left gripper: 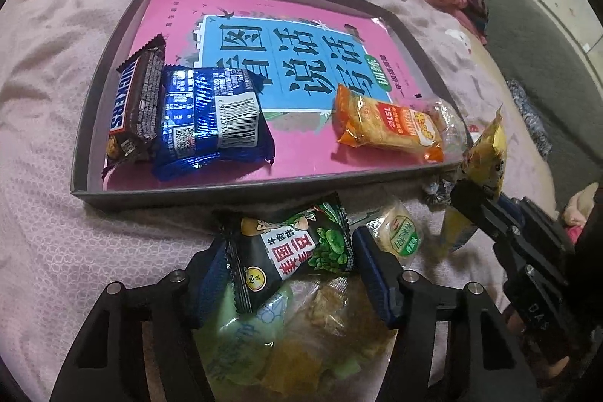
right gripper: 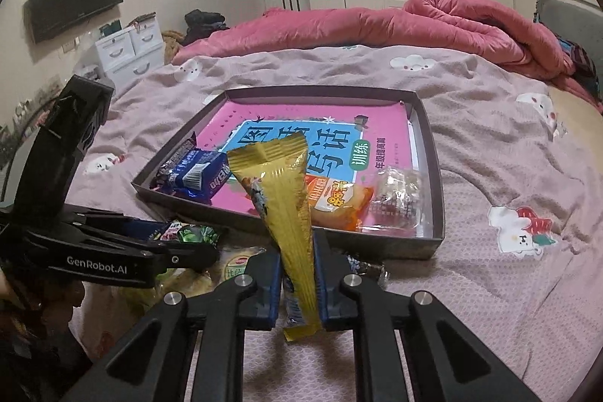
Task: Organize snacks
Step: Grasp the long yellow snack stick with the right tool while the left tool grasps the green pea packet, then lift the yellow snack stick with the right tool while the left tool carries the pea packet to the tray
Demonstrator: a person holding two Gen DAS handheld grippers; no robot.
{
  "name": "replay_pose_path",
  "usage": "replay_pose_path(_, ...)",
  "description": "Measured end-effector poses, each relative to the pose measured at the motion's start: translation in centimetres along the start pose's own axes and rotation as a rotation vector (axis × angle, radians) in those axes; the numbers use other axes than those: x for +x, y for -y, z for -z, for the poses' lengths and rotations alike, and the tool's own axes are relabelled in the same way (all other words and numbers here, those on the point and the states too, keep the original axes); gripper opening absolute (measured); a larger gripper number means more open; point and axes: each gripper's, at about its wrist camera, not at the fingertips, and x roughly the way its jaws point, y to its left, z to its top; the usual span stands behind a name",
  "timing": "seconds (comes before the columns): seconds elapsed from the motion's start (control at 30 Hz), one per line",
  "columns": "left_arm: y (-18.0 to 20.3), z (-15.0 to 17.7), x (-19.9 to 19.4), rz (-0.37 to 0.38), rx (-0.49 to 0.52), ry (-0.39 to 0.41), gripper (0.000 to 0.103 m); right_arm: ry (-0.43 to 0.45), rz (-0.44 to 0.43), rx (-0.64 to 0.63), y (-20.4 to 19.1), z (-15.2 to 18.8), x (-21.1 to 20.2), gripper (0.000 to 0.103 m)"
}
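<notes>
A dark shallow tray (left gripper: 169, 191) (right gripper: 433, 153) lies on the bed with a pink book inside. In it are a Snickers bar (left gripper: 132, 108), a blue biscuit pack (left gripper: 211, 123) (right gripper: 199, 174), an orange cake pack (left gripper: 388, 130) (right gripper: 335, 200) and a clear-wrapped snack (right gripper: 399, 198). My left gripper (left gripper: 290, 274) is shut on a black-and-green pea packet (left gripper: 297, 247) (right gripper: 192, 234) just before the tray's near wall. My right gripper (right gripper: 297, 274) is shut on a long yellow packet (right gripper: 286, 210) (left gripper: 486, 153), held upright near the tray's near right corner.
Several loose snacks lie on the pink bedsheet under the grippers, among them a pale green-label cake (left gripper: 399, 232) and clear bags (left gripper: 301, 345). A rolled pink quilt (right gripper: 414, 21) lies behind the tray. A dark headboard (left gripper: 527, 25) stands at the right.
</notes>
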Motion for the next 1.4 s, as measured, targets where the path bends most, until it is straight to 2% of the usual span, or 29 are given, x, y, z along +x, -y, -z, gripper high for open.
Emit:
replay_pose_path(0.03, -0.1, 0.0, -0.1, 0.006, -0.005, 0.001, 0.063, 0.000, 0.000, 0.000, 0.0, 0.0, 0.0, 0.015)
replay_pose_path(0.07, -0.3, 0.0, -0.2, 0.011, -0.010, 0.004, 0.056, -0.001, -0.001, 0.002, 0.0, 0.1, 0.0, 0.015)
replay_pose_path(0.53, -0.4, 0.5, -2.3, 0.027, 0.015, 0.055, 0.043, 0.008, 0.003, 0.012, 0.0, 0.1, -0.6, 0.015)
replay_pose_path(0.9, -0.8, 1.1, -3.6, 0.057, 0.005, 0.066, 0.042, 0.018, 0.005, 0.030, 0.3, -0.1, -1.0, 0.015)
replay_pose_path(1.4, -1.6, 0.2, -6.5, 0.083, -0.043, 0.154, 0.041, 0.048, 0.022, 0.016, 0.1, -0.4, -1.7, 0.015)
